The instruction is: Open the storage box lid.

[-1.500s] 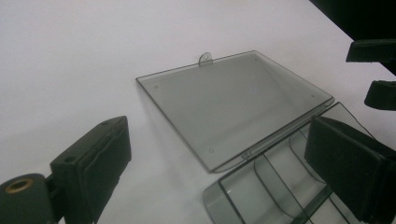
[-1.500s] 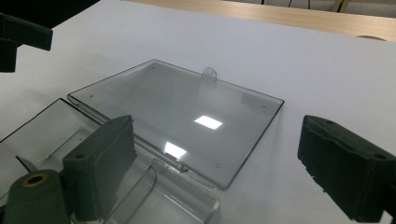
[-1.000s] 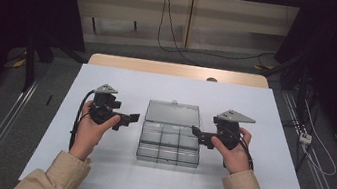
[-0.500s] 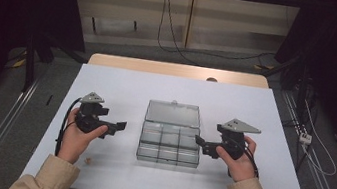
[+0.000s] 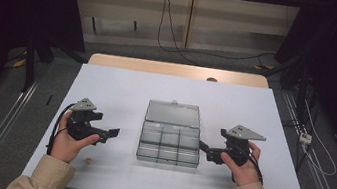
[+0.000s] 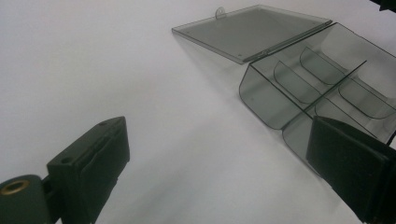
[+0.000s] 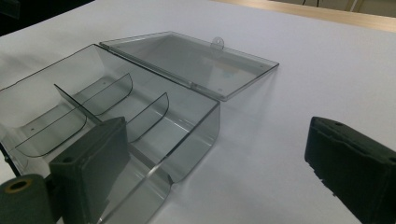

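Item: clear compartment box (image 5: 170, 137), lid lying open, sitting mid-worktop (image 5: 122, 87). Left claw (image 5: 111, 133) and right claw (image 5: 202, 148) flanking it, both gaping wide, holding nothing. Step: approaching; next likely calling for closing in.

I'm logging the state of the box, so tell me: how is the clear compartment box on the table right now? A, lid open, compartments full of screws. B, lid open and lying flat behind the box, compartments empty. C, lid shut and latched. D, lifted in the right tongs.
B: the lid lies flat behind the box, whose compartments are empty in both gripper views, with both tongs apart from it.
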The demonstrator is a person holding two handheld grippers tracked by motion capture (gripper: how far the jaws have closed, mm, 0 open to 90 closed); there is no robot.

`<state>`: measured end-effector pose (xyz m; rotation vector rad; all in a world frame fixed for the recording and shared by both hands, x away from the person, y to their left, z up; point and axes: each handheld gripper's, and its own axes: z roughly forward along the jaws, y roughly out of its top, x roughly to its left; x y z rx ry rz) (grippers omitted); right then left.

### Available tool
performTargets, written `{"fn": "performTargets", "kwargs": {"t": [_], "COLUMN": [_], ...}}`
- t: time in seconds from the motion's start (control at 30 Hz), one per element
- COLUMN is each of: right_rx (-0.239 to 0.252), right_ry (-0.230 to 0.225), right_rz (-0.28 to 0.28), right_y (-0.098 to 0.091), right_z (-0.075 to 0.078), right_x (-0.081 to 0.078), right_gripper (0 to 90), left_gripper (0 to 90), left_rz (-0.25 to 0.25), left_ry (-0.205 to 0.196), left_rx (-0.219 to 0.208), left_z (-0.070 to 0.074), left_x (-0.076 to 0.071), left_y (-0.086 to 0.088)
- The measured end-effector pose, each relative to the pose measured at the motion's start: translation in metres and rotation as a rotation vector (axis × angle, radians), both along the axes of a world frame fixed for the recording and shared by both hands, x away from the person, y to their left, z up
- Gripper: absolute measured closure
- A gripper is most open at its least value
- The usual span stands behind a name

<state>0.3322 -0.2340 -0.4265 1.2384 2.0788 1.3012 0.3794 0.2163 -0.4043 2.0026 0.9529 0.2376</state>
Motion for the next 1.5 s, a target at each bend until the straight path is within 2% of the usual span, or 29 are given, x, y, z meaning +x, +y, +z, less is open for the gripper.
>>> {"fn": "performTargets", "kwargs": {"t": [0.23,0.37,0.5,0.53,0.73,0.9,1.1,1.2,1.5], "right_rx": [-0.002,-0.003,-0.004,-0.001,-0.009,0.017,0.003,-0.003,-0.006], "right_ry": [-0.007,-0.008,-0.005,-0.003,-0.008,0.004,-0.006,-0.004,-0.007], "right_rz": [0.0,0.001,0.009,0.01,0.012,0.005,0.002,0.0,0.006], "right_y": [-0.008,-0.011,-0.012,-0.013,-0.016,-0.021,-0.023,-0.025,-0.026], "right_z": [-0.004,-0.006,-0.008,-0.008,-0.01,-0.012,-0.012,-0.014,-0.015], "right_x": [-0.007,-0.01,-0.013,-0.013,-0.017,-0.019,-0.02,-0.019,-0.02], "right_gripper": [5.1,4.9,4.9,4.9,4.9,5.0,4.9,4.9,5.0], "left_gripper": [6.0,6.0,6.1,6.6,9.0,13.0,16.0,19.7,25.8], "left_rz": [-0.018,-0.012,-0.034,-0.053,-0.039,-0.053,-0.075,-0.099,-0.125], "left_ry": [0.006,0.011,0.015,0.006,0.007,0.006,0.004,0.016,0.027], "left_rx": [-0.007,-0.008,0.0,0.004,0.0,0.007,0.021,0.02,0.038], "left_z": [-0.002,-0.004,-0.004,-0.004,-0.004,-0.007,-0.007,-0.007,-0.01], "left_x": [-0.007,-0.008,-0.012,-0.013,-0.017,-0.021,-0.025,-0.029,-0.033], "left_y": [0.011,0.016,0.02,0.022,0.031,0.035,0.039,0.04,0.042]}}
